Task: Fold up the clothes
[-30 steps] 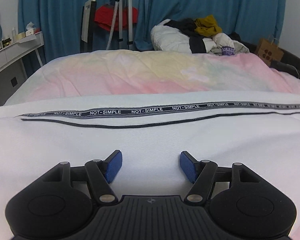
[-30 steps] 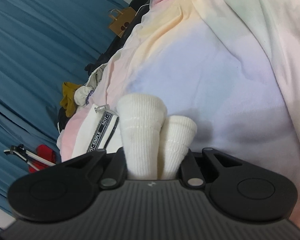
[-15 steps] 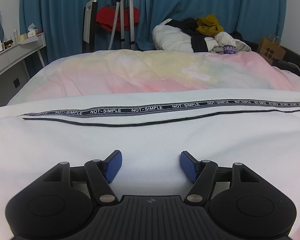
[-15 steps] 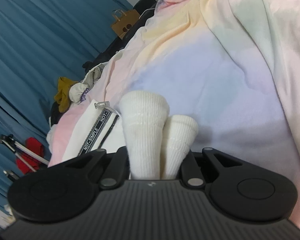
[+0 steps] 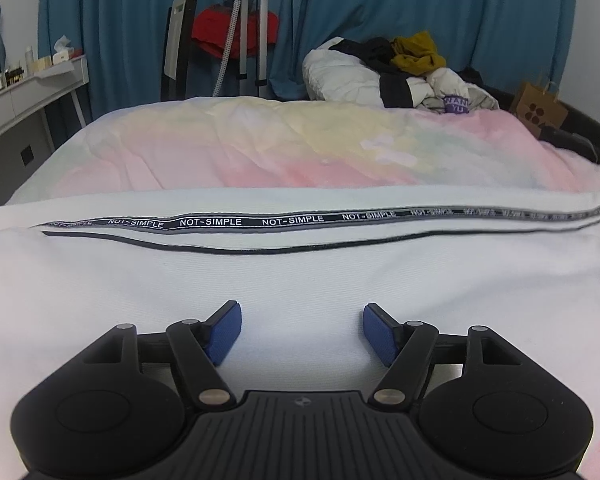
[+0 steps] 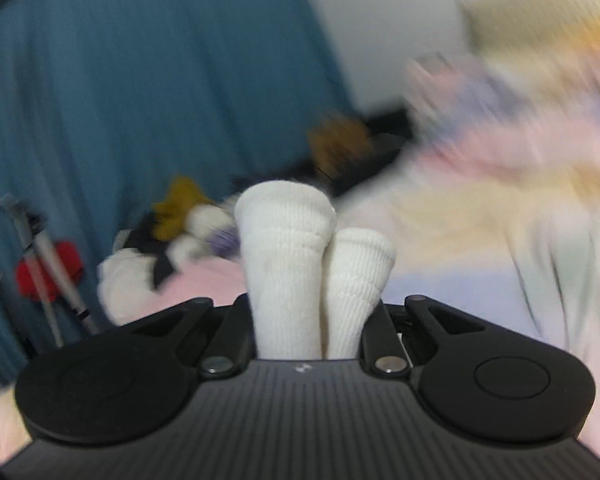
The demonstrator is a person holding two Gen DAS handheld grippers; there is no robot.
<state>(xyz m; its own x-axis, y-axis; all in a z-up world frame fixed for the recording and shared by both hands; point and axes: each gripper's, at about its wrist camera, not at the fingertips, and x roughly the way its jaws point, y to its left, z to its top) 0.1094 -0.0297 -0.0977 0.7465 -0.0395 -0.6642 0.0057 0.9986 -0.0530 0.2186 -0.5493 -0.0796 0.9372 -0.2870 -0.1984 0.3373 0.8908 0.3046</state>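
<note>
White garment (image 5: 300, 280) spread flat over near part of bed (image 5: 260, 152), black "NOT-SIMPLE" tape (image 5: 284, 221) running across it from left to right, thin dark line just below and alongside. Left gripper (image 5: 302, 332) low over this cloth, blue pads (image 5: 224, 334) standing wide apart, nothing between them, bare white fabric in the gap. Right gripper (image 6: 318, 320) clamped narrow on ribbed white cuff (image 6: 288, 256), two bunched folds of it standing up side by side between the black fingers, raised clear of the bed; whether cuff belongs to the spread garment cannot be told from that view, background smeared. Pastel pink-and-yellow quilt beyond the garment. Heap of clothes (image 5: 396, 72) at far edge of bed, mustard piece on top. Blue curtain (image 5: 420, 20) behind, tripod (image 5: 252, 32) before it, brown paper bag (image 5: 540, 110) at far right.
</note>
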